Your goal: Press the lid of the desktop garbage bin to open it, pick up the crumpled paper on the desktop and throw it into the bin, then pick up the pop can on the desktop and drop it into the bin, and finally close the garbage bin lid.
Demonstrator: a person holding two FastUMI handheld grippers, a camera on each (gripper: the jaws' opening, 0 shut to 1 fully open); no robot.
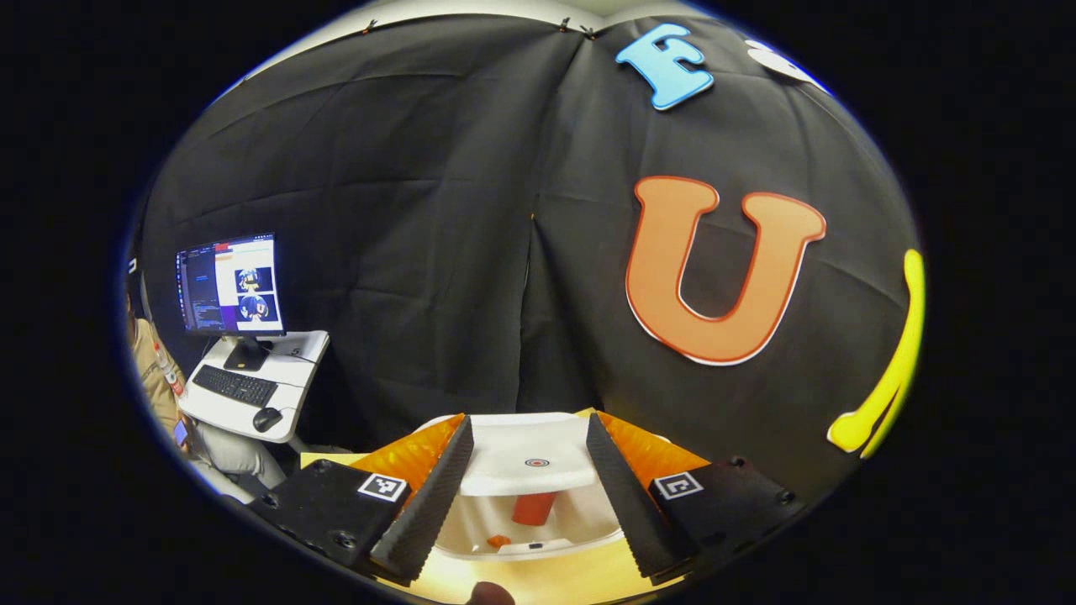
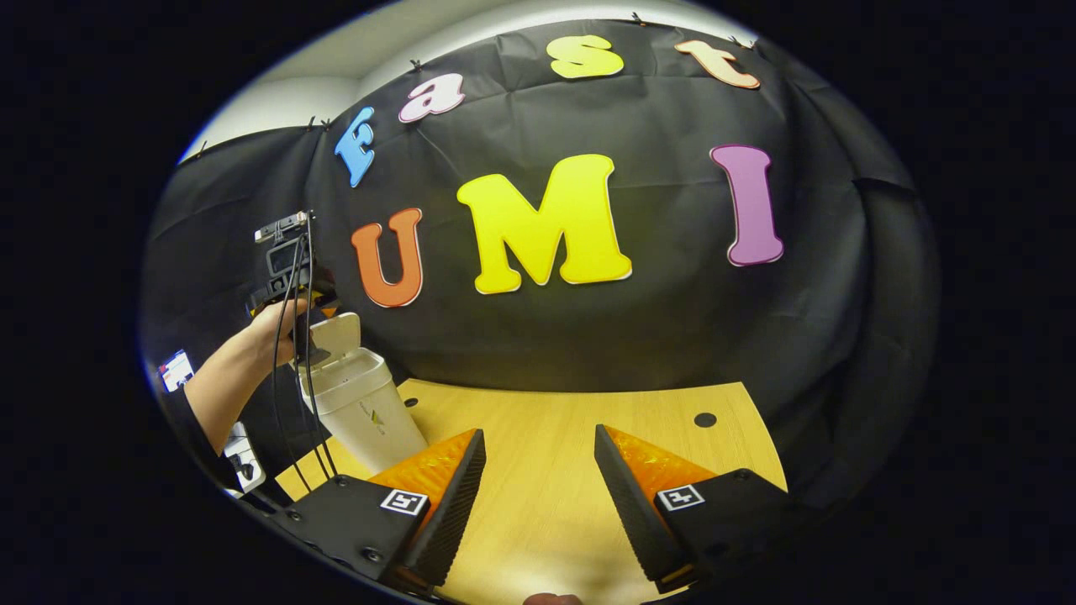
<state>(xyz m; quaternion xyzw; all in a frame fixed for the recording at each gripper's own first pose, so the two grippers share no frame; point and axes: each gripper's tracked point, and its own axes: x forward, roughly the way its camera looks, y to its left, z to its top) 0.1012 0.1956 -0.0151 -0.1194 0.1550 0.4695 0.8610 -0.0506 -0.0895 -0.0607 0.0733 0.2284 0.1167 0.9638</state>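
The white desktop bin (image 1: 538,550) sits right below my left gripper (image 1: 530,420), whose fingers stand open on either side of it. Its lid (image 1: 528,458) is tipped up at the back, with a round target mark on it. Down inside the bin stands a red pop can (image 1: 534,508), and a small orange bit (image 1: 498,541) lies beside it. In the right gripper view the bin (image 2: 361,407) stands at the table's left end with its lid (image 2: 336,334) raised, and a hand holds the left gripper (image 2: 301,336) over it. My right gripper (image 2: 539,433) hangs open above bare tabletop.
The wooden table (image 2: 572,470) has two small dark holes (image 2: 704,419) near its back edge. Off to the left a side desk carries a monitor (image 1: 229,286), a keyboard (image 1: 235,386) and a mouse (image 1: 266,418), with a seated person (image 1: 155,378) beside it.
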